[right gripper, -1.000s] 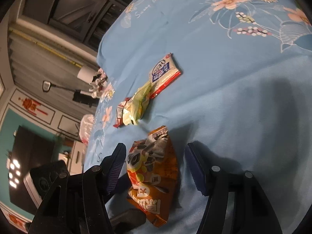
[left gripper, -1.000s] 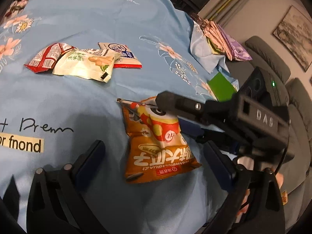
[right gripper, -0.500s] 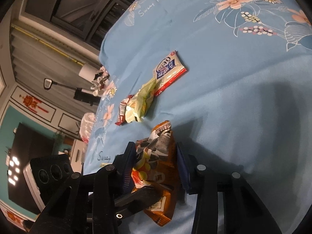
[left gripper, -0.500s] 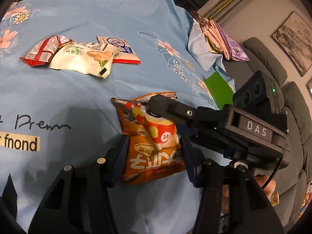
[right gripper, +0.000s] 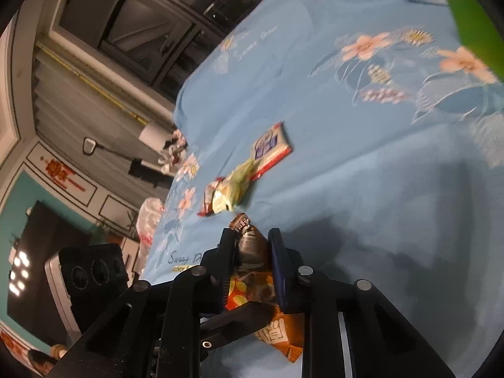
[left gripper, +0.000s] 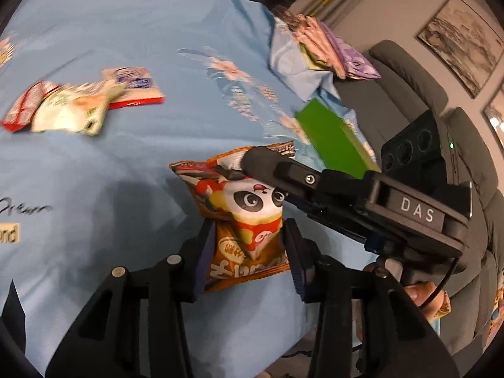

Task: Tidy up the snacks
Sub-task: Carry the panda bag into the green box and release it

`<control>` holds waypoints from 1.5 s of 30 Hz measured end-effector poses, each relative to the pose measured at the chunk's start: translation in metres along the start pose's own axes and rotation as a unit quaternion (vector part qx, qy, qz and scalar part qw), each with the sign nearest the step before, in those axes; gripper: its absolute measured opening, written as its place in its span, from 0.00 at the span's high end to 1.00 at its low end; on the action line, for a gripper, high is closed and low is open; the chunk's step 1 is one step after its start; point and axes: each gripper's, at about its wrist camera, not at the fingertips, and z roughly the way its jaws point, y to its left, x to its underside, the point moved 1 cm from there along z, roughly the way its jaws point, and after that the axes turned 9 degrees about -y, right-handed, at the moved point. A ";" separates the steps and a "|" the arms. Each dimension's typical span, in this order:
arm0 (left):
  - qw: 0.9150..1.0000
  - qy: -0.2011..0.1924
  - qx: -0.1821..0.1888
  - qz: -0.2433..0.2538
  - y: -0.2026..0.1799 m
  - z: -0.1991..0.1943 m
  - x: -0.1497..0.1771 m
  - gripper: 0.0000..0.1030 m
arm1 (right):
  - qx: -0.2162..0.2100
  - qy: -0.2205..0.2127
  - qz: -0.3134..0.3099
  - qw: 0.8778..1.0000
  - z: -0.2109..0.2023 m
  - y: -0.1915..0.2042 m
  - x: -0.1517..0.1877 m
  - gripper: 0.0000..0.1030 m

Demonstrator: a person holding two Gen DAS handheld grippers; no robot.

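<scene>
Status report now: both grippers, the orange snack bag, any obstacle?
Left gripper shut on orange panda bag, lower end. Right gripper shut on its top end. Three other packets lie apart on the blue cloth; nothing blocks.

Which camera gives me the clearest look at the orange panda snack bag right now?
The left wrist view: the orange panda snack bag faces the lens, panda print readable, with the left gripper closed on its lower half. In the right wrist view the bag is edge-on, mostly hidden between the right gripper fingers clamping its top.
</scene>
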 end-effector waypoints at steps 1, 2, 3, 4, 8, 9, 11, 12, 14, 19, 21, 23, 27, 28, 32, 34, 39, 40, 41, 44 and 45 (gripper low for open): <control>1.000 -0.001 0.004 0.005 -0.007 0.002 -0.002 0.60 | -0.001 -0.009 0.003 1.000 -0.008 -0.002 -0.003 0.77; 1.000 -0.001 0.009 0.010 -0.016 0.005 -0.006 0.60 | -0.004 -0.019 0.008 1.000 -0.017 -0.005 -0.008 0.77; 1.000 -0.001 0.014 0.019 -0.028 0.010 -0.011 0.61 | -0.007 -0.031 0.012 0.999 -0.027 -0.009 -0.013 0.77; 0.999 0.000 0.019 0.028 -0.039 0.015 -0.015 0.61 | -0.008 -0.044 0.012 0.999 -0.038 -0.012 -0.019 0.77; 0.997 0.005 0.048 0.067 -0.087 0.042 -0.033 0.61 | 0.002 -0.098 0.019 0.995 -0.085 -0.027 -0.048 0.77; 0.995 0.008 0.056 0.077 -0.102 0.052 -0.039 0.61 | 0.010 -0.114 0.025 0.993 -0.098 -0.033 -0.056 0.77; 0.993 0.014 0.070 0.093 -0.127 0.070 -0.048 0.61 | 0.021 -0.140 0.033 0.989 -0.122 -0.044 -0.072 0.77; 0.991 0.014 0.079 0.105 -0.142 0.080 -0.052 0.61 | 0.030 -0.156 0.035 0.987 -0.135 -0.050 -0.080 0.77; 0.988 0.023 0.095 0.119 -0.166 0.099 -0.059 0.61 | 0.052 -0.182 0.041 0.981 -0.157 -0.062 -0.095 0.77; 0.979 0.060 0.123 0.154 -0.217 0.160 -0.067 0.63 | 0.143 -0.227 0.038 0.963 -0.201 -0.089 -0.121 0.77; 0.976 0.074 0.117 0.169 -0.230 0.184 -0.062 0.64 | 0.181 -0.230 0.049 0.955 -0.210 -0.108 -0.122 0.77; 0.974 0.082 0.113 0.179 -0.238 0.201 -0.054 0.67 | 0.214 -0.227 0.068 0.948 -0.214 -0.124 -0.121 0.77; 0.971 0.093 0.105 0.192 -0.247 0.223 -0.035 0.72 | 0.255 -0.223 0.091 0.936 -0.222 -0.151 -0.114 0.77; 0.972 0.093 0.100 0.193 -0.247 0.224 -0.032 0.72 | 0.253 -0.222 0.102 0.936 -0.227 -0.158 -0.113 0.77; 0.975 0.075 0.087 0.189 -0.248 0.222 -0.032 0.57 | 0.257 -0.226 0.104 0.934 -0.238 -0.162 -0.107 0.76; 0.978 0.048 0.075 0.187 -0.247 0.213 -0.037 0.13 | 0.263 -0.233 0.106 0.930 -0.244 -0.158 -0.108 0.56; 0.976 -0.032 0.063 0.204 -0.233 0.170 -0.048 0.01 | 0.226 -0.255 0.105 0.934 -0.259 -0.139 -0.108 0.14; 0.977 -0.038 0.051 0.206 -0.230 0.163 -0.050 0.00 | 0.222 -0.253 0.103 0.936 -0.257 -0.136 -0.110 0.12; 0.976 -0.048 0.035 0.211 -0.224 0.154 -0.050 0.00 | 0.219 -0.249 0.099 0.938 -0.255 -0.131 -0.111 0.11; 0.970 -0.068 0.005 0.233 -0.210 0.133 -0.048 0.00 | 0.226 -0.232 0.089 0.942 -0.243 -0.110 -0.113 0.06; 0.968 -0.071 -0.007 0.241 -0.204 0.125 -0.047 0.00 | 0.225 -0.230 0.086 0.943 -0.239 -0.106 -0.113 0.06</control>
